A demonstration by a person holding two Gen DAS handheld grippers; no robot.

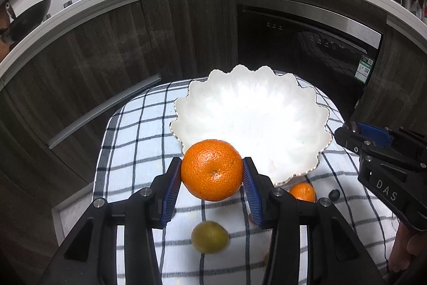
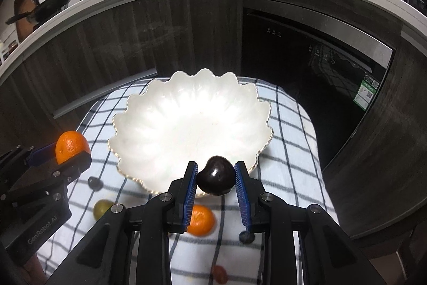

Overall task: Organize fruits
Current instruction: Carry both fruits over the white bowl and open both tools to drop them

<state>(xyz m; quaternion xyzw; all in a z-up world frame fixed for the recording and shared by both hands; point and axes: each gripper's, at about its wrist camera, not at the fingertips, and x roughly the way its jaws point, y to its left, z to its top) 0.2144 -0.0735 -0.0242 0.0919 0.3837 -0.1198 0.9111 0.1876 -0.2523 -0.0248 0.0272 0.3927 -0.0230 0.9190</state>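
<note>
Dark cabinets and a black oven front back a small table under a checked cloth [image 1: 138,140], with a scalloped white bowl [image 1: 267,103] at its far side. Pinched in the left gripper [image 1: 212,172] is an orange [image 1: 212,168], at the bowl's 7 o'clock rim. At 6 o'clock, the right gripper [image 2: 216,176] clamps a dark plum [image 2: 216,175]. Below lie a small orange [image 2: 201,222], a green fruit [image 1: 209,237] and a dark berry [image 2: 94,182]. Cloth at 9 o'clock is bare.
</note>
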